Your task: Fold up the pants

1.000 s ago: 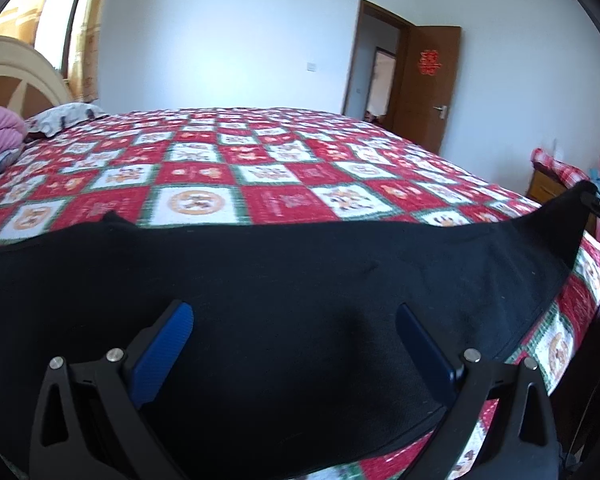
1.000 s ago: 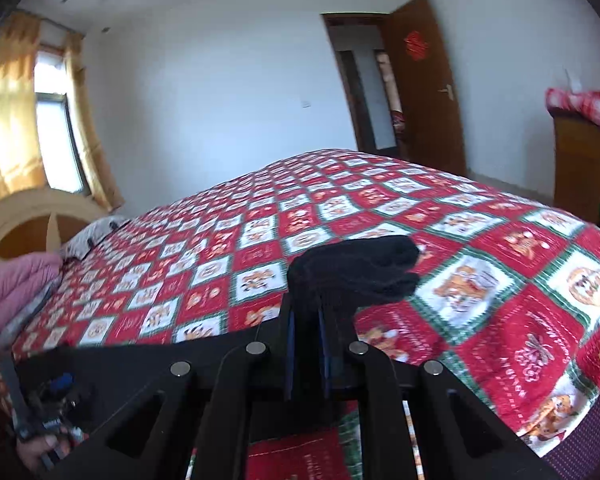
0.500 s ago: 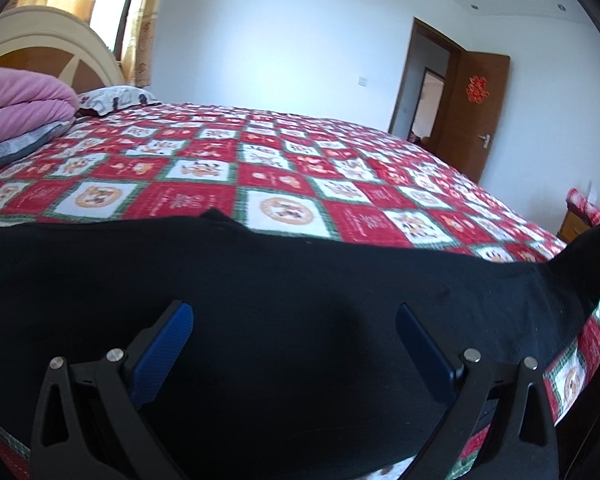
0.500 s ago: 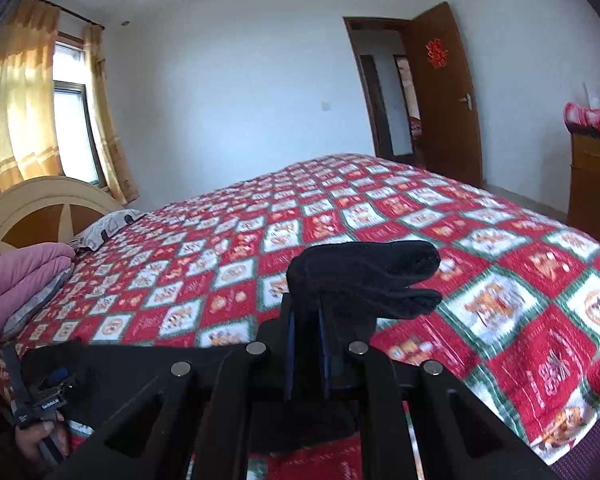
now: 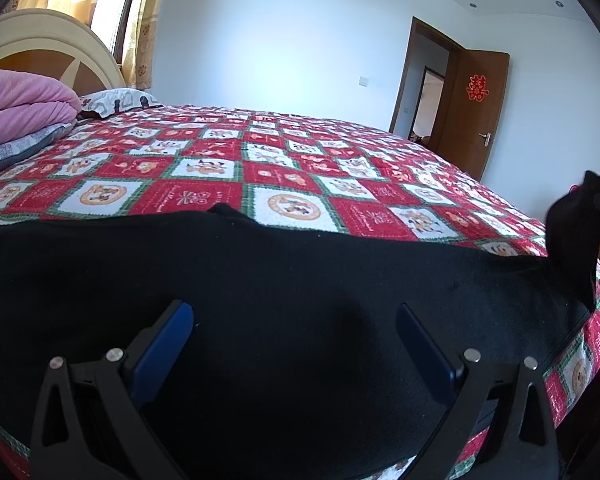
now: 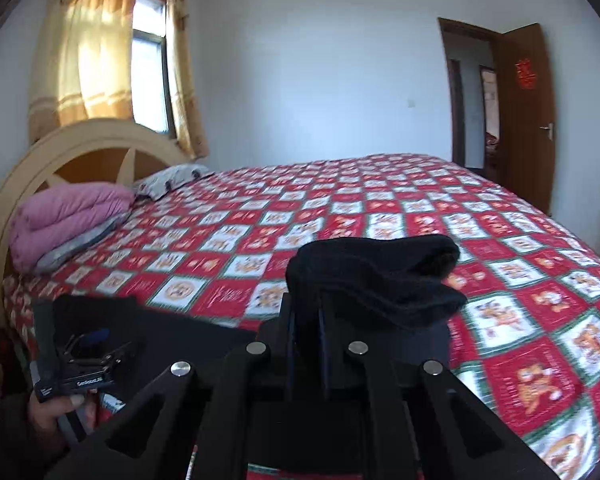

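Black pants (image 5: pixel 300 272) lie stretched along the near edge of a bed covered with a red patterned quilt (image 5: pixel 204 196). My left gripper (image 5: pixel 292 312) hovers over them, open, its blue pads (image 5: pixel 164 344) wide apart with only flat cloth below. At the far right, one end of the pants (image 5: pixel 572 232) is lifted off the bed. In the right wrist view my right gripper (image 6: pixel 306 316) is shut on that end, and the cloth bunches over its fingertips as a dark roll (image 6: pixel 380 276). The left gripper (image 6: pixel 88 344), held by a hand (image 6: pixel 56 408), shows at lower left.
A folded pink blanket (image 6: pixel 68 216) and a pillow (image 6: pixel 172 176) lie against the cream headboard (image 6: pixel 80 148). A curtained window (image 6: pixel 148 80) is behind it. A brown door (image 5: pixel 476 108) stands open at the far right. The bed's edge (image 5: pixel 580 364) runs close below the pants.
The right gripper has carried the lifted pants end leftward along the bed and swung toward the headboard. The left view shifted a little towards the headboard early on, then held still, still open.
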The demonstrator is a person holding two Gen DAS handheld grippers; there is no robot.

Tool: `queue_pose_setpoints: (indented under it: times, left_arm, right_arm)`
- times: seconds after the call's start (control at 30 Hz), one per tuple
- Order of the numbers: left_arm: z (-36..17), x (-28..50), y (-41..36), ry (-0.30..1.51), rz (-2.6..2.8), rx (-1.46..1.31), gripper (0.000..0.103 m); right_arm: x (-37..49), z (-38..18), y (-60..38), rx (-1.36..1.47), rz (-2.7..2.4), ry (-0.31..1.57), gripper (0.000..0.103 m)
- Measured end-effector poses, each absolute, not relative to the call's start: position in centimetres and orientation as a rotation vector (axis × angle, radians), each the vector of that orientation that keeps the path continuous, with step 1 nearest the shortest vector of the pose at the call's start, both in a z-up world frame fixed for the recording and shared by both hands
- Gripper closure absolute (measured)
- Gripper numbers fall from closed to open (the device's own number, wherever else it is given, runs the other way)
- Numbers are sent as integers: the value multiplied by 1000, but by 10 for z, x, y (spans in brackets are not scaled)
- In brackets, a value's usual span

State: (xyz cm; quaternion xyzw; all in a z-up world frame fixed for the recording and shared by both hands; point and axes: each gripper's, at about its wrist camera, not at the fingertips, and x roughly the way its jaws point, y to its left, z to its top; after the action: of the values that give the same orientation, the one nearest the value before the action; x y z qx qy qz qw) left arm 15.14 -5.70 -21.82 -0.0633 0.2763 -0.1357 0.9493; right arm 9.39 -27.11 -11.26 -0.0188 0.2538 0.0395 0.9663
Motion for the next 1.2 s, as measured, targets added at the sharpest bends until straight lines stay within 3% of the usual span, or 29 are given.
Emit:
queue_pose_setpoints:
  times: [0.5, 0.9, 1.2]
  left_arm:
    - [-219, 150, -57, 558, -282, -135, 0]
    - [-218, 150, -56, 553, -290, -148, 0]
    - [-218, 148, -49, 535, -303, -200, 0]
  right_arm:
    - [113, -177, -216, -221, 142, 700, 93]
    - [98, -208, -148, -607, 158, 677, 93]
    - [99, -220, -120, -692, 194, 651, 93]
